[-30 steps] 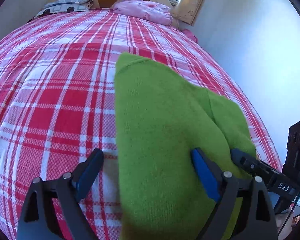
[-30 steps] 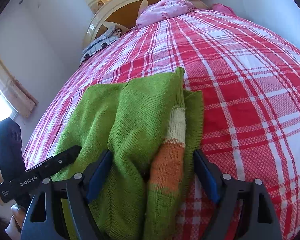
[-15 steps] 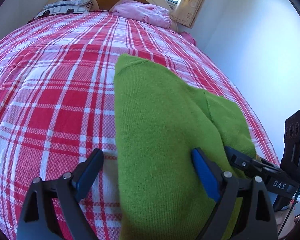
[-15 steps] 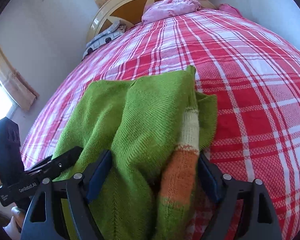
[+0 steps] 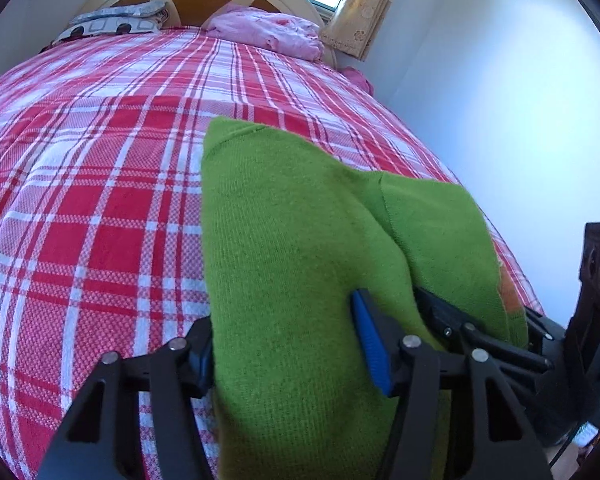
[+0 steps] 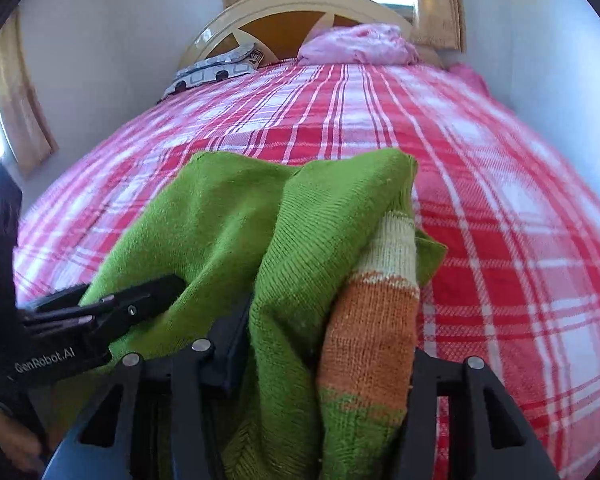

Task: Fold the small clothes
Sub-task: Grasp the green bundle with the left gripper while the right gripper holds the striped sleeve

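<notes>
Green knit fills the near edge of both my views: a small sweater point(image 5: 300, 248) lying on the bed, already doubled over itself, with a cream and orange striped band point(image 6: 380, 300) on its right side. My left tool point(image 5: 286, 356) is closing with the sweater's left near edge between its blue pads, which look to be touching the cloth. My right tool point(image 6: 324, 360) is closing too, with the striped part and a fold of green bunched between its sides, pressed in snugly.

I judge the sweater light, soft and floppy; it will sag and drape wherever I don't support it, and its stacked layers could slide apart. The fuzzy yarn should not slip, so a pinch through all layers at the two near corners seems the right hold.

Beneath it is the red and white checked bedspread point(image 5: 100, 200), a soft surface that gives and may wrinkle if dragged. Farther off, a crumpled pink cloth point(image 6: 360, 44) and a patterned pillow point(image 5: 116, 24) rest by the cream headboard point(image 6: 284, 8), with yellow curtains point(image 5: 364, 12) at a bright window and pale walls around.
</notes>
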The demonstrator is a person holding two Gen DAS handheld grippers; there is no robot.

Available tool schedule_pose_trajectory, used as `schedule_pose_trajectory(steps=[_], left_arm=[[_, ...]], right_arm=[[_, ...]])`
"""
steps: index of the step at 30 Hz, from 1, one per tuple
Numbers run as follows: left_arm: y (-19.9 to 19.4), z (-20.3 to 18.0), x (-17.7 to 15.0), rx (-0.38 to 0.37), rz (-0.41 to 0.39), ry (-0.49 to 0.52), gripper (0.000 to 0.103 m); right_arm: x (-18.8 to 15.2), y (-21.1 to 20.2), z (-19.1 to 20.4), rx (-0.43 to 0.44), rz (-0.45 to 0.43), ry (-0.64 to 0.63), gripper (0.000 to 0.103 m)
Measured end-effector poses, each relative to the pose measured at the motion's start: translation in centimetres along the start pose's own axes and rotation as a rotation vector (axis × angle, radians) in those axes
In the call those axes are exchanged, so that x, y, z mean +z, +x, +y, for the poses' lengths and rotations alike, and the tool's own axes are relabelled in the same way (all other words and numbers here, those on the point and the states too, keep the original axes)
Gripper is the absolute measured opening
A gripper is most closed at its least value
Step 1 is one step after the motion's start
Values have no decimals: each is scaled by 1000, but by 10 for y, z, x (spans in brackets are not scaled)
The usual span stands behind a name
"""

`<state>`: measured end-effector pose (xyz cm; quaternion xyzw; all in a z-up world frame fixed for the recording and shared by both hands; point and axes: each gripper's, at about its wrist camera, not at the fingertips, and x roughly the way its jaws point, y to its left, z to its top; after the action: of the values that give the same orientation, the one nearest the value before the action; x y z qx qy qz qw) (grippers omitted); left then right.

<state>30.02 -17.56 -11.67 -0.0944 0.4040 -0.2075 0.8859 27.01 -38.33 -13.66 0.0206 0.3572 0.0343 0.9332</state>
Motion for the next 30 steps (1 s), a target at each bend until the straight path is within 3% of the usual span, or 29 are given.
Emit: schedule_pose_trajectory(steps=[4,9,17,21,23,25,28,30], left_arm=[[-2,2,2,-14,8,-4,56],[-22,3,5,-17,39,-14,41],[-96,-1,-21,111,85,54,40],[-133,7,-52,190,118,105,40],[-139,18,-70,196,145,91,40],[-136,27,-83,193,146,89,46],[-134,33,-87,219,110,91,63],[-130,34,-84,250,98,97,79]], right_arm=[[2,-4,-4,-10,22,71,43],[1,-35,2,-4,5,134,37],[-25,-91,23,245,13,304,37],[-60,-107,42,412,67,384,37],[-82,-106,53,445,93,406,37],[-95,-106,60,416,88,399,37],[-101,-107,67,360,59,388,40],[-101,-108,76,276,53,345,44]])
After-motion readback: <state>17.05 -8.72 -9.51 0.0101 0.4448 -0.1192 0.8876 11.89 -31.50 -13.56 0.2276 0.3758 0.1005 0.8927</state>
